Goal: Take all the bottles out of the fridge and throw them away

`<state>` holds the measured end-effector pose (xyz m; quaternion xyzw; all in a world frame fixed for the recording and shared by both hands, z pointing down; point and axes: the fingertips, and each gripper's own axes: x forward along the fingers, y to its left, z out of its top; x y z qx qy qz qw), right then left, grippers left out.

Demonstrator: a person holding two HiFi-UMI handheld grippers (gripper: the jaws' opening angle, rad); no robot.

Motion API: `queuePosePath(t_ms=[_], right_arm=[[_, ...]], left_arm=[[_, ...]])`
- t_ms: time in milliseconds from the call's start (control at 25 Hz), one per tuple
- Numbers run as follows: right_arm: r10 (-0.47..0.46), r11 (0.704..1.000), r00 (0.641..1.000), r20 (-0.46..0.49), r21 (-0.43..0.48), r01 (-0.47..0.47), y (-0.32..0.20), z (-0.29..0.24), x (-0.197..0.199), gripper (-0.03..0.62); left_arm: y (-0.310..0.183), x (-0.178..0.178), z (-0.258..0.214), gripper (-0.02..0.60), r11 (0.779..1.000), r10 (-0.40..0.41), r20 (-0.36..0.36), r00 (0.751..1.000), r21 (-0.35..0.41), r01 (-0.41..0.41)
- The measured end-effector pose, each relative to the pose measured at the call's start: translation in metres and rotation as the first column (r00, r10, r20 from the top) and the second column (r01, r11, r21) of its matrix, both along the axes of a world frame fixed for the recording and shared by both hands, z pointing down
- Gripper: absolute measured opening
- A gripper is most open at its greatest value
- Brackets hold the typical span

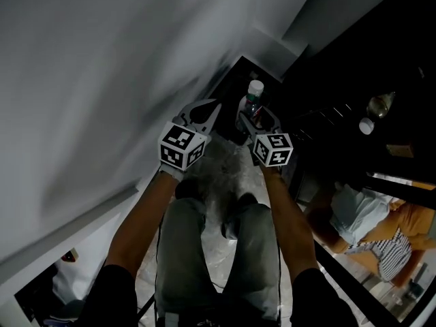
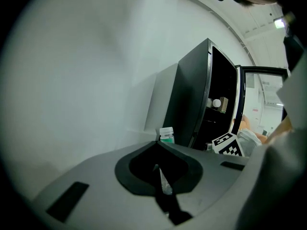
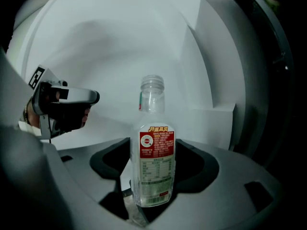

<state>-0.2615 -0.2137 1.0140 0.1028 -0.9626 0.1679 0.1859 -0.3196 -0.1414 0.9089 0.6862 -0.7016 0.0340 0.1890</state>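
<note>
In the right gripper view a clear plastic bottle (image 3: 153, 162) with a red label stands upright, and my right gripper (image 3: 148, 198) is shut on its lower half. In the head view the same bottle (image 1: 253, 95), with a white cap, sits in the right gripper (image 1: 256, 116) in front of my knees. My left gripper (image 1: 208, 109) hangs just to its left, shut and empty; its jaws meet in a thin line (image 2: 161, 175). The open black fridge (image 1: 354, 60) is on the right, with another bottle (image 1: 379, 104) and a white cap (image 1: 366, 125) on its shelves.
A white wall (image 1: 102, 80) fills the left side. Just beyond the held bottle, a dark opening (image 1: 235, 73) lies between the wall and the fridge. Orange and striped fabric (image 1: 385, 240) shows at lower right, past the fridge's glass door (image 1: 320, 251). My legs stand on pale floor (image 1: 218, 176).
</note>
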Motion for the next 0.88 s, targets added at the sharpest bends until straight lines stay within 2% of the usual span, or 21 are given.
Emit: queuePosePath(t_ms=[160, 320, 440, 600, 680, 880], right_arm=[[0.019, 0.999, 1.0, 0.012, -0.027, -0.019, -0.005, 0.001, -0.007, 0.296], [0.023, 0.999, 1.0, 0.01, -0.028, -0.023, -0.005, -0.023, -0.004, 0.296], [0.023, 1.0, 1.0, 0.012, -0.005, -0.023, -0.002, -0.067, 0.003, 0.295], [0.02, 1.0, 1.0, 0.023, 0.018, -0.021, 0.01, -0.152, 0.013, 0.291], [0.02, 0.999, 0.999, 0.027, 0.034, -0.021, 0.015, -0.199, 0.019, 0.264], [0.077, 0.994, 0.997, 0.029, 0.07, -0.079, 0.02, -0.312, 0.038, 0.092]], left_arm=[[-0.001, -0.002, -0.006, 0.002, 1.0, 0.004, 0.016, 1.0, 0.002, -0.004], [0.003, -0.005, -0.032, 0.002, 1.0, -0.009, 0.016, 1.0, 0.008, 0.009], [0.007, -0.005, -0.068, 0.002, 1.0, -0.023, -0.002, 1.0, 0.014, 0.023], [0.014, 0.003, -0.13, 0.002, 1.0, -0.028, -0.02, 0.999, 0.011, 0.028], [0.016, 0.008, -0.168, 0.002, 1.0, -0.027, -0.026, 0.999, 0.011, 0.028], [0.025, 0.022, -0.258, 0.002, 1.0, -0.018, -0.034, 0.999, 0.013, 0.018]])
